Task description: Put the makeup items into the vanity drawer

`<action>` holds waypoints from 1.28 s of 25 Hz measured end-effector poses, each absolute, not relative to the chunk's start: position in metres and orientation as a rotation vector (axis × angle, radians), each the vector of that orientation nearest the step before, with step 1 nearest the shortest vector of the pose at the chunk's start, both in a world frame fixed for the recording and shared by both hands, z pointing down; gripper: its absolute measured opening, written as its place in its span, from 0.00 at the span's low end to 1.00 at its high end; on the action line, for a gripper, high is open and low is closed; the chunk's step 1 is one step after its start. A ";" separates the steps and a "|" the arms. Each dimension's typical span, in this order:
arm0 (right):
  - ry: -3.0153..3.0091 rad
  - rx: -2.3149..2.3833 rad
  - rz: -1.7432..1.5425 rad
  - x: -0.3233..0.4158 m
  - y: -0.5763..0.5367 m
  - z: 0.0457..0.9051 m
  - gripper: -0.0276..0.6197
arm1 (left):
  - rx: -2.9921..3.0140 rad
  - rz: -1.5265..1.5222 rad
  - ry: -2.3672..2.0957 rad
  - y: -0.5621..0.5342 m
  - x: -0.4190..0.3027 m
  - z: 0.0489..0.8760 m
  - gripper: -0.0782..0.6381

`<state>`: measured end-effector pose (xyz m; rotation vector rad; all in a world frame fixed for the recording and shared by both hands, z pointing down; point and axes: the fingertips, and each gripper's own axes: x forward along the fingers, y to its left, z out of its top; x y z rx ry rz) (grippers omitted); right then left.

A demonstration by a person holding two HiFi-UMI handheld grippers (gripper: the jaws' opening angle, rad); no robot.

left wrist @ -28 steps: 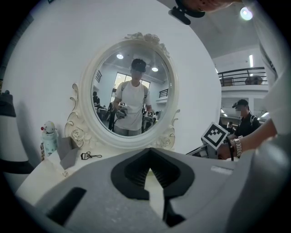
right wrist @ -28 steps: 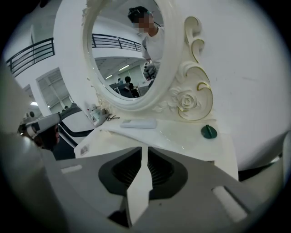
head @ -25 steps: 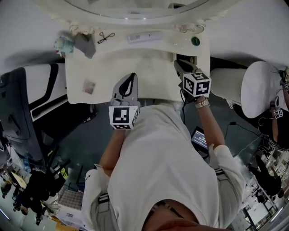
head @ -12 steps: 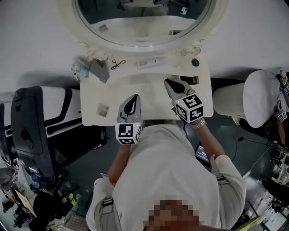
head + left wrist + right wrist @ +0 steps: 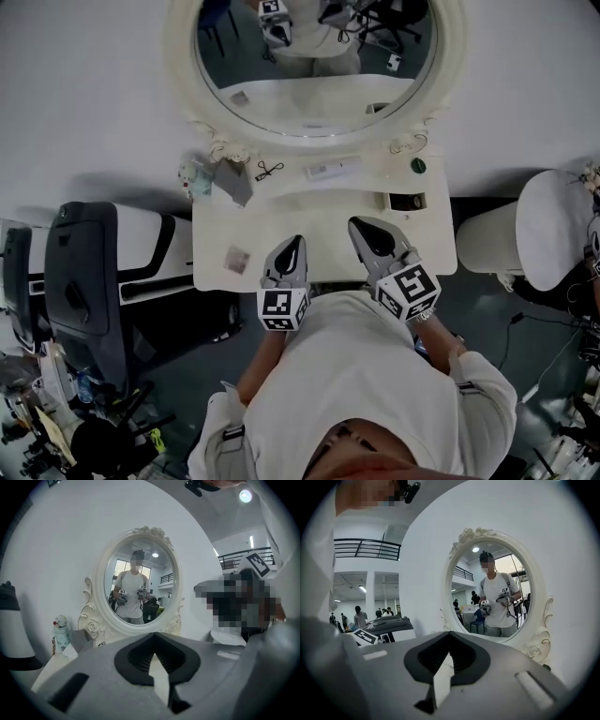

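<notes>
Both grippers shut, nothing between jaws: left gripper, right gripper. Right just pulled back from drawer opening. Palette, tube, green pot still on vanity top, so more trips needed.

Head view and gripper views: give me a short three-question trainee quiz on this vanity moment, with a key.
1. True or false: the right gripper is shut with nothing between its jaws.
2. In the head view, the green round item sits on the vanity top at: A) the back right corner; B) the back left corner; C) the front edge.
3. What does the left gripper hold?
Key: 1 true; 2 A; 3 nothing, it is shut and empty.
</notes>
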<state>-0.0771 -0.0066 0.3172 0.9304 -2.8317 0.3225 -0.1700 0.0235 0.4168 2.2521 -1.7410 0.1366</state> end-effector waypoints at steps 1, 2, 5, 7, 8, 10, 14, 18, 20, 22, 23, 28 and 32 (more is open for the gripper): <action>-2.838 0.947 0.337 -0.073 -0.004 0.318 0.05 | 2.255 0.140 -1.738 0.025 -0.169 0.417 0.12; -2.842 0.968 0.357 -0.068 -0.001 0.320 0.05 | 2.259 0.141 -1.735 0.027 -0.168 0.417 0.12; -2.826 1.038 0.435 -0.051 0.005 0.329 0.05 | 2.273 0.130 -1.726 0.031 -0.160 0.414 0.12; -2.800 1.073 0.492 -0.040 0.008 0.337 0.05 | 2.279 0.120 -1.724 0.032 -0.150 0.411 0.12; -2.793 1.086 0.515 -0.034 0.010 0.340 0.05 | 2.282 0.117 -1.724 0.032 -0.145 0.410 0.12; -2.795 1.113 0.540 -0.022 0.014 0.343 0.05 | 2.291 0.120 -1.725 0.031 -0.133 0.408 0.12; -2.784 1.152 0.552 0.012 0.021 0.348 0.05 | 2.319 0.147 -1.708 0.033 -0.101 0.400 0.12; -2.757 1.122 0.527 0.041 0.037 0.356 0.05 | 2.313 0.140 -1.719 0.048 -0.073 0.389 0.12; -2.753 1.085 0.540 0.048 0.047 0.365 0.05 | 2.280 0.145 -1.744 0.063 -0.066 0.389 0.12; -2.751 1.045 0.570 0.053 0.057 0.374 0.05 | 2.245 0.172 -1.759 0.080 -0.060 0.394 0.12; -2.752 1.022 0.582 0.054 0.062 0.379 0.05 | 2.225 0.192 -1.765 0.090 -0.058 0.398 0.12; -2.753 0.954 0.550 0.063 0.079 0.392 0.05 | 2.158 0.231 -1.786 0.123 -0.052 0.414 0.12; -2.762 0.981 0.521 0.060 0.095 0.383 0.05 | 2.156 0.191 -1.798 0.129 -0.062 0.411 0.12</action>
